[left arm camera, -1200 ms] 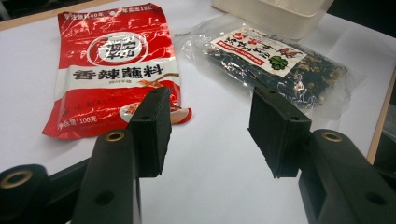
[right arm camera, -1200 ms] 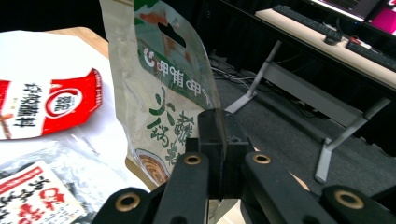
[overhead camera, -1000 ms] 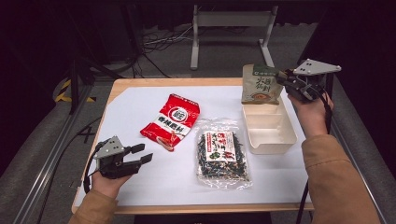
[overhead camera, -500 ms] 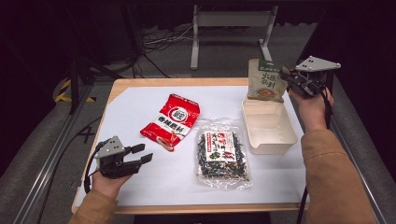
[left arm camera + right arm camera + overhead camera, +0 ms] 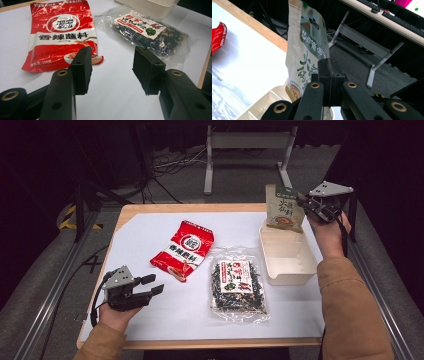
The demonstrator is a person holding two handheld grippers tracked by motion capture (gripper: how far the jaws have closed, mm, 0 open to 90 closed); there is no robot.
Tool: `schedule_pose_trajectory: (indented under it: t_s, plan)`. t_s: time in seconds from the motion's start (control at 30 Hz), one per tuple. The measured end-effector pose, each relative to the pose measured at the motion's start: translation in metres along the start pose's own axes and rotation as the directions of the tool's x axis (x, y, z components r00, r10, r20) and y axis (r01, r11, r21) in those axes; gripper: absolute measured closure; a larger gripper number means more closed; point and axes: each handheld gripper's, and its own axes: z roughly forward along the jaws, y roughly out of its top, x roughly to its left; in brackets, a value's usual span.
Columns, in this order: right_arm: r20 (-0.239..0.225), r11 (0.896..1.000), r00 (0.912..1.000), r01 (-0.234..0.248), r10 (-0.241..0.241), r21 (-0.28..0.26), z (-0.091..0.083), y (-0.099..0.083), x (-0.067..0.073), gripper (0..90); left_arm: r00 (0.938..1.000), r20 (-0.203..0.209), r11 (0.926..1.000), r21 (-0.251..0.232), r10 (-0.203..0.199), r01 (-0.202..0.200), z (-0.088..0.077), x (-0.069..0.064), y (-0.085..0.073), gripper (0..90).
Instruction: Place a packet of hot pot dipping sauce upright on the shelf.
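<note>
The right gripper has its jaws clamped tight on the edge of a green-and-cream pouch, holding it upright in the air just above the far end of the cream tray. In the right gripper view the pouch rises past the top of the frame, its lower part hidden behind the black jaws, and just a corner of the tray peeks in below. Whether the pouch's bottom edge touches the tray rim, I can't tell. Over at the near left, the left gripper sits low over the white sheet, jaws apart with nothing between them. Ahead of it lie the red sauce packet and the clear bag of dark dried greens, side by side. The small print on both is too fine to read.
</note>
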Motion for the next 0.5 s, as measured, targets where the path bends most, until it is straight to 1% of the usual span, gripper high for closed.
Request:
schedule_pose_trajectory:
  t_s: [0.23,0.5]
  plan:
    - [-0.004,1.0,1.0,0.008,-0.008,0.015,0.008,-0.001,0.004,89.6,1.0,0.003,1.0,0.002,-0.006,0.006,0.0,0.0,0.0,49.6]
    - [-0.024,1.0,0.9993,0.028,-0.028,0.002,0.013,0.0,0.01,89.4,1.0,0.003,1.0,0.006,-0.001,0.001,0.001,0.001,0.0,49.6]
